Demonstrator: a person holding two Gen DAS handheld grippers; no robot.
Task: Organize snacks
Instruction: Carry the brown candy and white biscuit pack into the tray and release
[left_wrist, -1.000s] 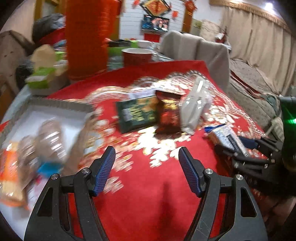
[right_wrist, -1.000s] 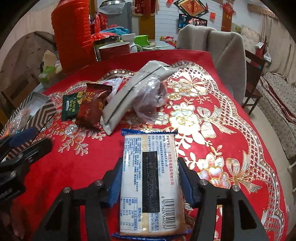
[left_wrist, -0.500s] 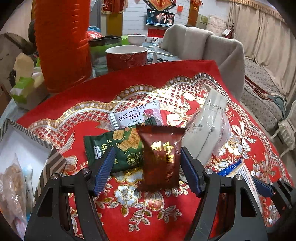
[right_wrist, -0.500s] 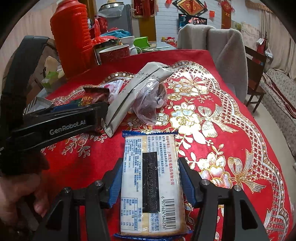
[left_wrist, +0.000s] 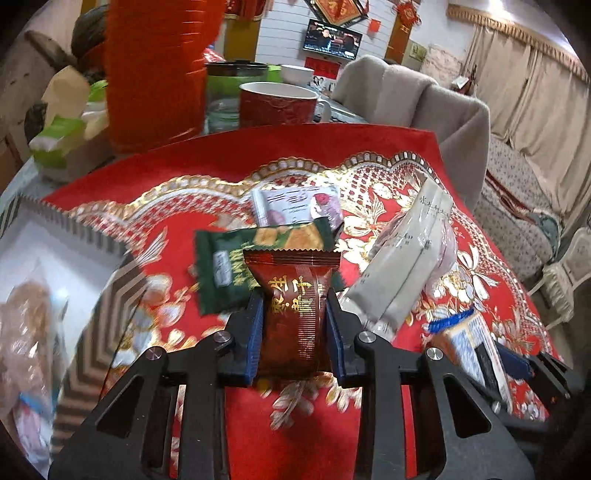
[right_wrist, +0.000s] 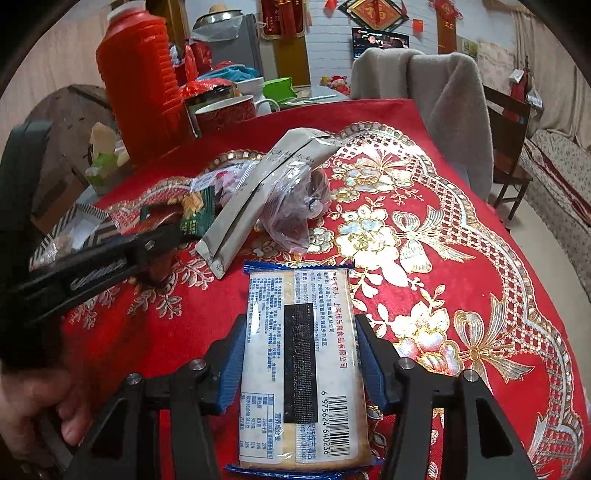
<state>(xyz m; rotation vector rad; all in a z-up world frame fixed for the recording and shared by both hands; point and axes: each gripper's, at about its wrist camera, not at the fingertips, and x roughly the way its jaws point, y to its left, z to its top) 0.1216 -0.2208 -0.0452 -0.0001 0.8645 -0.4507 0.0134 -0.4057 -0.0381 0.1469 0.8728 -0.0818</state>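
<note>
My left gripper (left_wrist: 293, 332) is shut on a dark red snack packet (left_wrist: 293, 314) and holds it just above the red tablecloth. Behind it lie a green cracker packet (left_wrist: 225, 266), a white-pink packet (left_wrist: 295, 206) and a long grey-white bag (left_wrist: 402, 266). My right gripper (right_wrist: 297, 365) is shut on a blue-edged cracker pack (right_wrist: 301, 365), label side up. That pack also shows at the right of the left wrist view (left_wrist: 472, 343). The left gripper shows at the left of the right wrist view (right_wrist: 162, 240).
A striped-rim box (left_wrist: 92, 236) with several bagged snacks (left_wrist: 26, 332) sits at the left. A tall red jug (left_wrist: 155, 70), a red bowl (left_wrist: 277, 103) and a tissue pack (left_wrist: 59, 136) stand at the table's far side. A grey-draped chair (right_wrist: 443, 96) stands beyond.
My left gripper swung from the box toward the snack pile, closed on the dark red packet and lifted it. My right gripper has kept its hold on the cracker pack, almost still.
</note>
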